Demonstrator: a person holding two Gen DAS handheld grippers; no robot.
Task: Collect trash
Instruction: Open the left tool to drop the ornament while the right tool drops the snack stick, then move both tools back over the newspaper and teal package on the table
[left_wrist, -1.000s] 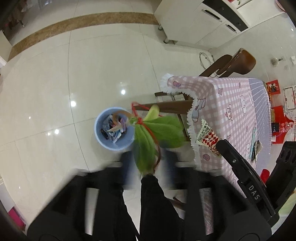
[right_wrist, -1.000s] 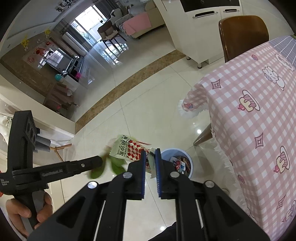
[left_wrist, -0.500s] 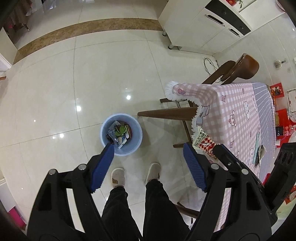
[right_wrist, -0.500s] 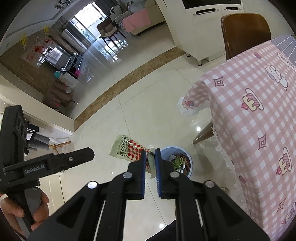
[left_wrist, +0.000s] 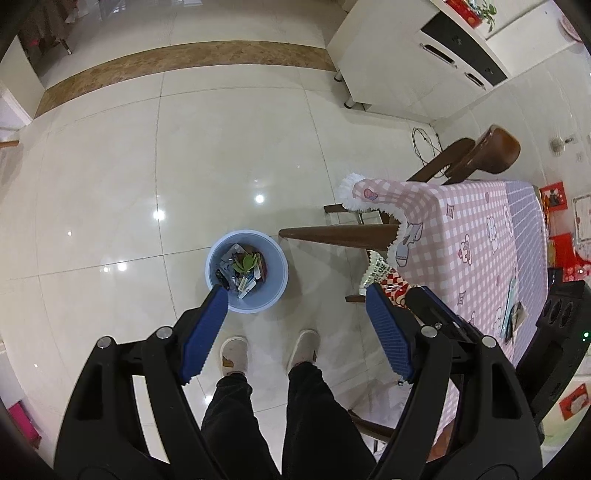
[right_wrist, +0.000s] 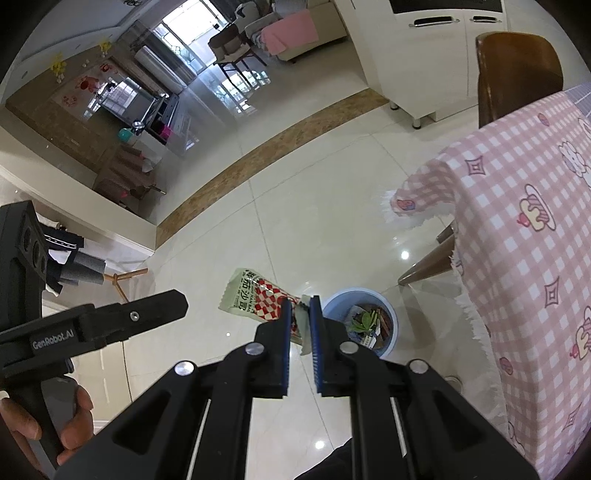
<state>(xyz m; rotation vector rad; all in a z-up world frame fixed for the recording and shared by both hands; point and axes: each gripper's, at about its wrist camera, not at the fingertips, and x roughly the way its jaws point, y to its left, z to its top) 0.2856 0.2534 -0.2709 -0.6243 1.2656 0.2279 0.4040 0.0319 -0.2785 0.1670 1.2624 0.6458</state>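
A light blue bin (left_wrist: 246, 271) stands on the floor below me, holding wrappers and a green leafy bundle (left_wrist: 245, 262). My left gripper (left_wrist: 295, 297) hangs high above and just in front of the bin, open, with nothing between its blue pads. My right gripper (right_wrist: 300, 308) is shut on a red-checked, pale green sauce packet (right_wrist: 255, 297), which sticks out to the left of its tips. In the right wrist view the bin (right_wrist: 360, 325) lies just right of those tips. The packet (left_wrist: 380, 271) also shows in the left wrist view, at the table's edge.
A table with a pink checked cloth (left_wrist: 469, 236) stands to the right, with brown wooden chairs (left_wrist: 491, 153) tucked beside it. White cabinets (left_wrist: 413, 70) line the far wall. The person's legs and slippers (left_wrist: 232, 354) stand just before the bin on glossy cream tiles.
The green leafy bundle left my left gripper, dropped and now lies in the bin; the jaws have spread wide. My right gripper has shifted slightly, still gripping the packet.
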